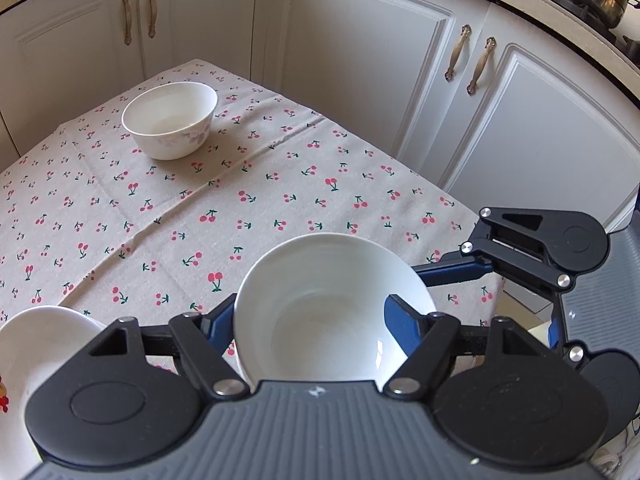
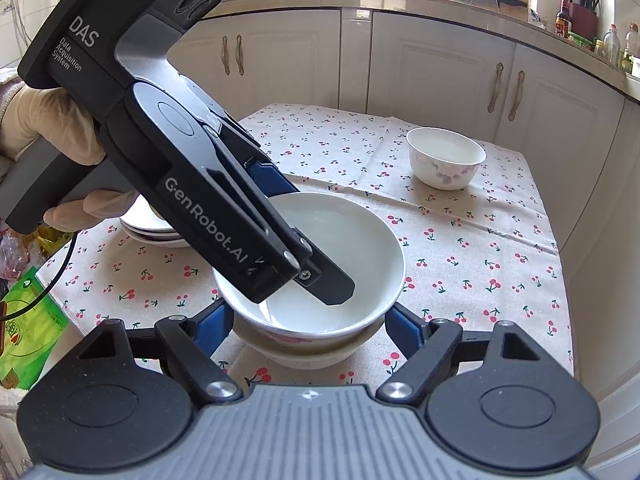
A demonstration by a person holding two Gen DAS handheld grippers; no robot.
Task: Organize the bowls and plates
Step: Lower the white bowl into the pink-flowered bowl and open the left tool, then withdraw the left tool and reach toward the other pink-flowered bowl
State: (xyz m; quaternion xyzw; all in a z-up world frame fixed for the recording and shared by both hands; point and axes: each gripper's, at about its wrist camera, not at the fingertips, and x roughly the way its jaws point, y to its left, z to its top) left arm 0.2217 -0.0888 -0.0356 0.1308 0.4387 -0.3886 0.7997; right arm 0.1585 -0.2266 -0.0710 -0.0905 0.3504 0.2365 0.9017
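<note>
While the left gripper (image 2: pixel 320 280) pinched the rim of a white bowl (image 2: pixel 340 240) nested in a second bowl (image 2: pixel 320 354), the right gripper (image 2: pixel 310 326) stood spread wide around both. They sat on a cherry-print tablecloth (image 2: pixel 460 240) before white cabinets (image 2: pixel 440 64), with a floral bowl (image 2: pixel 446 158) far off and stacked plates (image 2: pixel 150 228) left.

left claw (image 2: pixel 276 256): "GenRobot.AI" | its body: "DAS Data Acquisition System"
</note>
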